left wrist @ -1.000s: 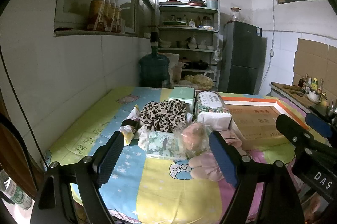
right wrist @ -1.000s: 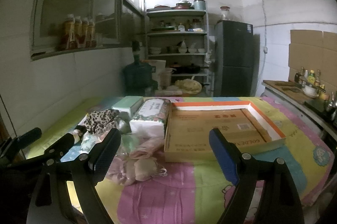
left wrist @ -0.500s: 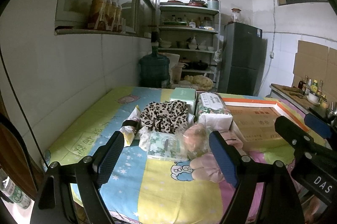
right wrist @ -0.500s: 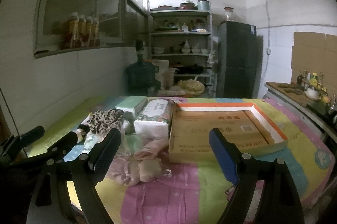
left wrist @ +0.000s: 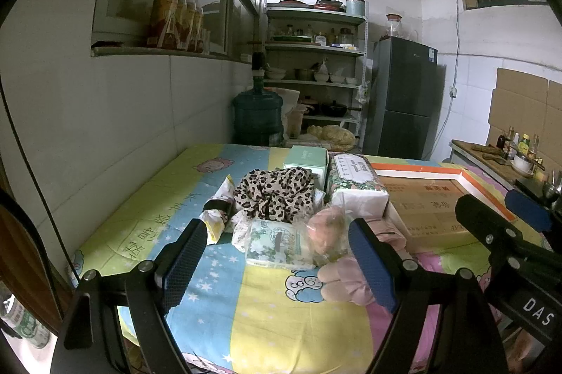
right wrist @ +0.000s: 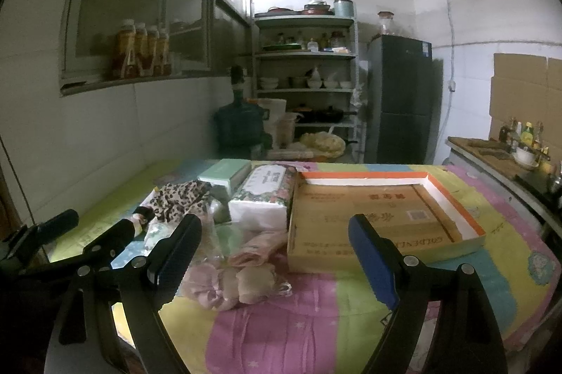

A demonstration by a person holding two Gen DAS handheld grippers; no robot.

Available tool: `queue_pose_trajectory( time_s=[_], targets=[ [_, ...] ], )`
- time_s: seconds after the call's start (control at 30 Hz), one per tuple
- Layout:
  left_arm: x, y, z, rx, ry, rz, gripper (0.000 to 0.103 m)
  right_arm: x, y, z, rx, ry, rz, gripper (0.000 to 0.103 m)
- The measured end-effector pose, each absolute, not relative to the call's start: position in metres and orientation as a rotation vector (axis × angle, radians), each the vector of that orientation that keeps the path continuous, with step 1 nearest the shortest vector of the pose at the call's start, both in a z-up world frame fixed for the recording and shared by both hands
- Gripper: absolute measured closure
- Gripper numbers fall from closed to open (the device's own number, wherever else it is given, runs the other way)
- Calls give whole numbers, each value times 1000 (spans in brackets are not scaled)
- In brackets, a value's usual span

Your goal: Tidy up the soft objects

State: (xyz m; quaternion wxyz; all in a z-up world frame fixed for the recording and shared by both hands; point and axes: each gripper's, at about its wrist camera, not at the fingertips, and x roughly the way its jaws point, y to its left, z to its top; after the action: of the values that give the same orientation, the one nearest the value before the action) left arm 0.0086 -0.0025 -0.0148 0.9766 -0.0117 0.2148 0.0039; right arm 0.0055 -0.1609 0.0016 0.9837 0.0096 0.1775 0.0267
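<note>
Left wrist view: the left claw hangs released and empty above the counter, facing the soft pile: leopard cloth, tissue pack, pink cloth.

Right wrist view: the right claw is released too, with the pile at left, touching the empty box.
</note>
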Motion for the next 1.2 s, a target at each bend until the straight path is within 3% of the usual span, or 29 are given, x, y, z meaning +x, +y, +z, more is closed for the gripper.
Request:
queue_pose_trajectory(
  time_s=[0.73, 1.2],
  targets=[
    [14, 18, -26, -55, 458, 52, 20, 11, -158, -13, 24, 402, 104, 16],
    [32, 64, -52, -143, 521, 105, 20, 63, -117, -38, -43, 491, 279, 16]
  ],
)
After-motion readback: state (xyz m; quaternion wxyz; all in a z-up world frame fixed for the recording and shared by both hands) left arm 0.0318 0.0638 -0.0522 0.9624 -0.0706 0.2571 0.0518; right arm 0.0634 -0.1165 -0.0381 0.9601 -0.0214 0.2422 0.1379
